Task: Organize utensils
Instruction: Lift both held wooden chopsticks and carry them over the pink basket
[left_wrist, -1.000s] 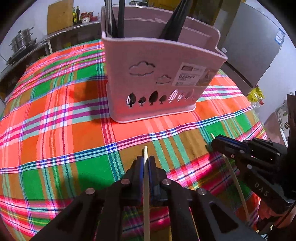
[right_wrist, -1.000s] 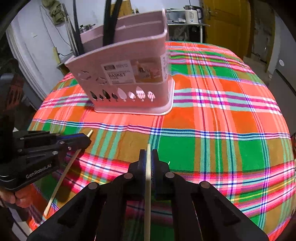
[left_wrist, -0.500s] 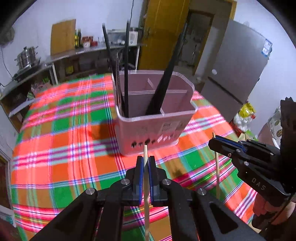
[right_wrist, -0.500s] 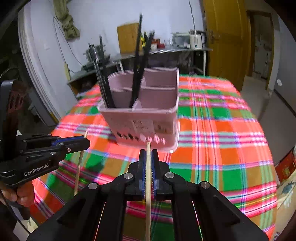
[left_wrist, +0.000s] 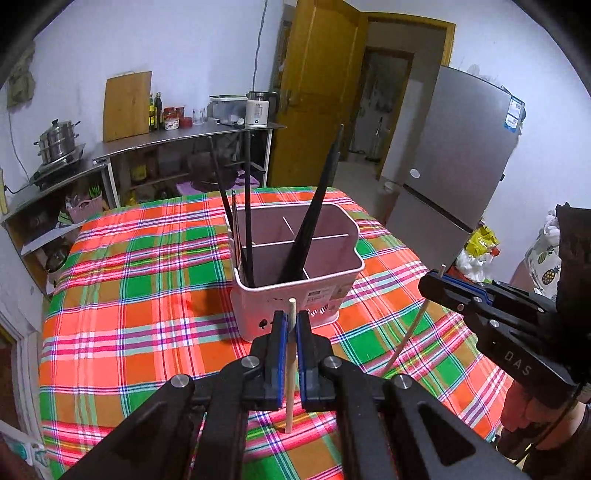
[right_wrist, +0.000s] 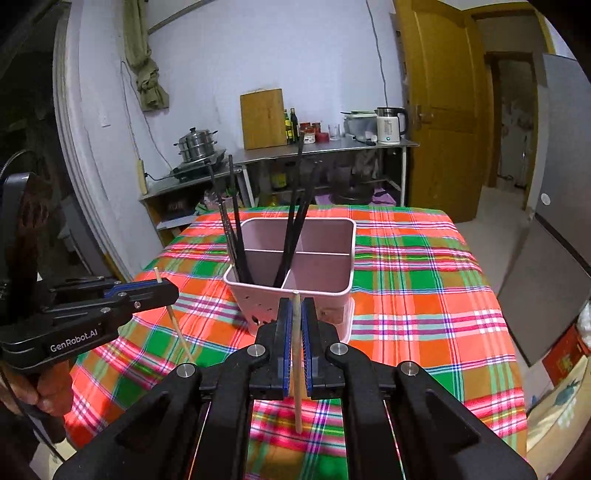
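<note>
A pink utensil basket (left_wrist: 295, 291) with dividers stands on the plaid tablecloth (left_wrist: 140, 325), holding several black chopsticks (left_wrist: 314, 206). It also shows in the right wrist view (right_wrist: 314, 291). My left gripper (left_wrist: 290, 321) is shut on a light wooden chopstick (left_wrist: 290, 369), held upright above the table, in front of the basket. My right gripper (right_wrist: 296, 310) is shut on another wooden chopstick (right_wrist: 297, 362), also raised in front of the basket. Each gripper shows in the other's view, the right gripper (left_wrist: 439, 277) and the left gripper (right_wrist: 162, 286).
A steel counter (left_wrist: 166, 136) with a pot, bottles and kettle stands behind the table. A grey fridge (left_wrist: 454, 158) and a yellow door (left_wrist: 314, 92) are at the far right.
Both grippers have risen well above the table with their chopsticks, so the basket now looks smaller and lower and its open top is in view.
</note>
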